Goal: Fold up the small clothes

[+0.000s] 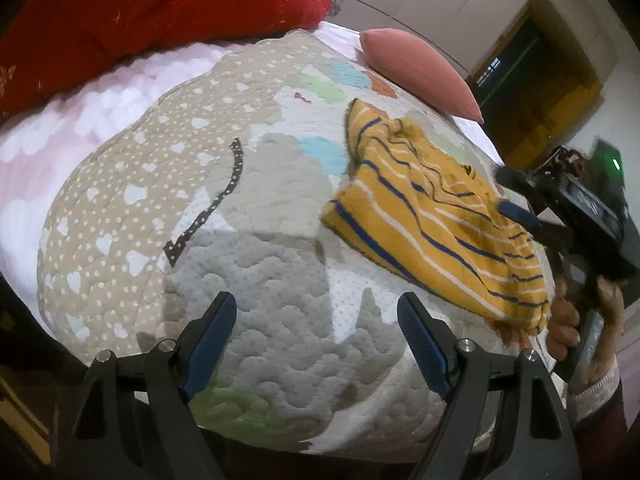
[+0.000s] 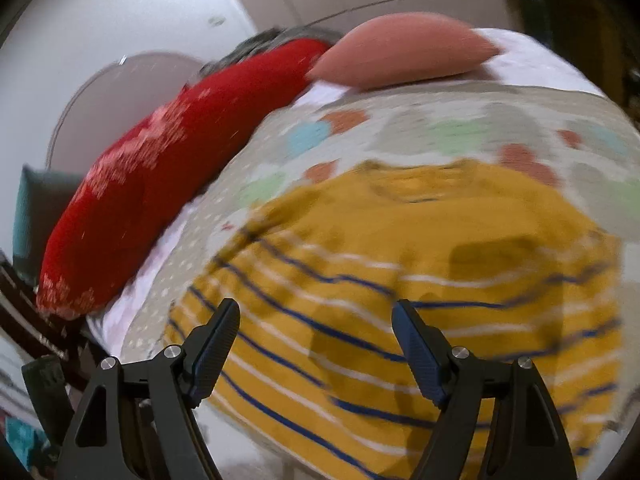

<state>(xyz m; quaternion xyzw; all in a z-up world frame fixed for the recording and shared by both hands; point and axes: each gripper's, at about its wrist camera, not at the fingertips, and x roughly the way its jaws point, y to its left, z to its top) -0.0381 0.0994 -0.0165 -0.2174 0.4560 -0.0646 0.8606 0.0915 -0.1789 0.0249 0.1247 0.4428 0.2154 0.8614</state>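
Observation:
A small mustard-yellow shirt with blue and white stripes lies crumpled and partly folded on a quilted play mat. In the right wrist view the shirt fills the lower middle, blurred. My left gripper is open and empty over the mat, left of the shirt. My right gripper is open above the shirt and holds nothing; it also shows in the left wrist view at the shirt's right edge, held by a hand.
A red cushion lies at the back left and a pink pillow behind the shirt. The mat lies on a pink and white bed cover. A doorway is at the far right.

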